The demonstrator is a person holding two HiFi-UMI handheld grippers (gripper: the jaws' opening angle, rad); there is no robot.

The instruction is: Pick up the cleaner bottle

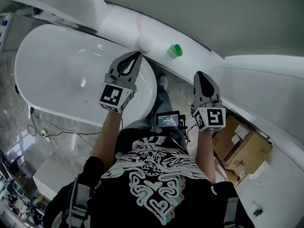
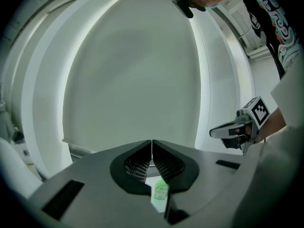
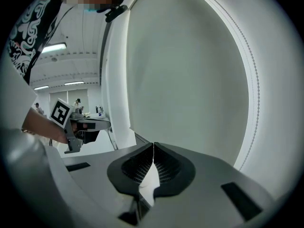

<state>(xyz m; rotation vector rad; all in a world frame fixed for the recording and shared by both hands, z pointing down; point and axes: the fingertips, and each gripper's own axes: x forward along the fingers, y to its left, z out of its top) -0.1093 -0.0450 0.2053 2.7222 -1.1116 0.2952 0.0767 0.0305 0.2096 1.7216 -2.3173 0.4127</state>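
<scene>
1. Nearest the head camera: a person's black shirt (image 1: 156, 175) with a white and teal swirl print. No words can be read on it.
2. At the waist, a small screen (image 1: 168, 120) is lit. Its text is too small to read.
3. Left gripper (image 1: 138, 55): the jaws are fully closed, tip against tip, with nothing between them. Its marker cube (image 1: 115, 98) carries a black-and-white square code and no lettering.
4. Right gripper (image 1: 199, 74): the jaws are likewise closed together and empty. Its cube shows the same kind of code.
5. Both grippers are held out ahead of the person, well apart from each other, each pointing slightly downward.
6. Below the left gripper is a white oval tub (image 1: 28, 96). Cables (image 1: 47, 134) trail on the marbled floor (image 1: 9, 127) beside it.
7. At the right, 2 cardboard boxes (image 1: 242, 148) bear pale labels, not legible.
8. Farthest: the bottle (image 1: 175, 51), green, stands on a white ledge (image 1: 199, 56) at the foot of the wall, beyond both grippers and between their tips. Neither gripper touches it.
9. In the left gripper view the bottle appears below the closed jaws. It has a pale label whose print cannot be made out.
</scene>
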